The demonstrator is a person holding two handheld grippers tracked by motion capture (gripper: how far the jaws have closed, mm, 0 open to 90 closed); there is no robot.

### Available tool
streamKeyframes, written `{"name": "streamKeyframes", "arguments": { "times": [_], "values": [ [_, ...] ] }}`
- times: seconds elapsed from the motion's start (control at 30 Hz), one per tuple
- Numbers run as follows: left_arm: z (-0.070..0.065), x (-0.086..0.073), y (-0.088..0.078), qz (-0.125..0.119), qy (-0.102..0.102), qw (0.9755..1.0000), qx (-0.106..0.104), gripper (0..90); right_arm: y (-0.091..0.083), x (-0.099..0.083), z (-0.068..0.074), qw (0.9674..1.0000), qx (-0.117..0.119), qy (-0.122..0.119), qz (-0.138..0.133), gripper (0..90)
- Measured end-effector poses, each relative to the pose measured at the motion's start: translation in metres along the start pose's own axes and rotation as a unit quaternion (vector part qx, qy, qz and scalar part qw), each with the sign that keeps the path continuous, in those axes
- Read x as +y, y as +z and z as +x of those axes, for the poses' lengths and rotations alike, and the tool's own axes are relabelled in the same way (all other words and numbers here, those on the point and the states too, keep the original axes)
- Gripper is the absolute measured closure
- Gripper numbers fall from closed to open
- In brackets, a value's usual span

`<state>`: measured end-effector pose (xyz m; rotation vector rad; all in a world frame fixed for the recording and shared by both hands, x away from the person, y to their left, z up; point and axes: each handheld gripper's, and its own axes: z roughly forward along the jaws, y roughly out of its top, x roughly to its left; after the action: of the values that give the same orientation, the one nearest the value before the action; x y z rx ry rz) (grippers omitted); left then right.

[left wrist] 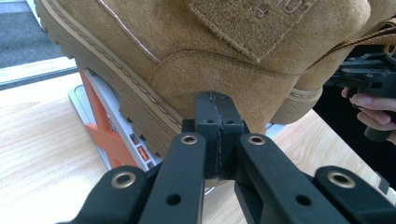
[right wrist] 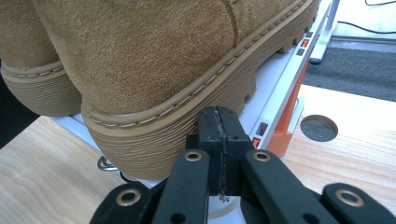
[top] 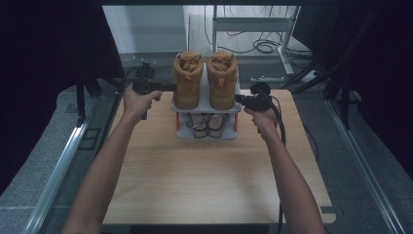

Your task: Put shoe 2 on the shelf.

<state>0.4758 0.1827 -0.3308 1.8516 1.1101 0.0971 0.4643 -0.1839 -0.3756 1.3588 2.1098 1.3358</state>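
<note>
**Both tongs closed at the boots on the rack**

A pair of tan suede boots [top: 205,80] is seen standing upright, side by side, on the top shelf of a small grey and orange shoe rack [top: 206,132]. The rack is placed at the far middle of the wooden desk [top: 214,180]. A second pair of shoes [top: 207,123] is lodged on the lower shelf.

The left tongs [top: 168,87] are held at the left side of the left boot [left wrist: 196,51], jaws pressed together with nothing between them, tips at the heel suede. The right tongs [top: 239,99] are likewise closed and empty, tips close against the ribbed sole of the right boot [right wrist: 154,56]; contact cannot be confirmed.
</note>
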Motion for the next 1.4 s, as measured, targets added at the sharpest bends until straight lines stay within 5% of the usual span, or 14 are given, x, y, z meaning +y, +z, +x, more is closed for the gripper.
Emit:
{"name": "streamKeyframes", "arguments": {
  "times": [0.6, 1.07, 1.4],
  "values": [
    [0.0, -0.005, 0.005, -0.016, -0.019, 0.9995, -0.019, 90.0, 0.009, 0.002, 0.012, 0.9999, 0.001, -0.015, 0.003, 89.5],
    [0.011, -0.021, -0.016, -0.034, 0.006, 0.9992, 0.019, 86.4, -0.009, -0.003, -0.002, 0.9998, 0.004, -0.004, -0.019, 86.1],
    [0.008, -0.037, -0.026, -0.036, 0.025, 0.9988, 0.022, 84.4, -0.019, -0.01, 0.0, 0.9991, 0.023, -0.015, -0.031, 75.9]
  ]
}}
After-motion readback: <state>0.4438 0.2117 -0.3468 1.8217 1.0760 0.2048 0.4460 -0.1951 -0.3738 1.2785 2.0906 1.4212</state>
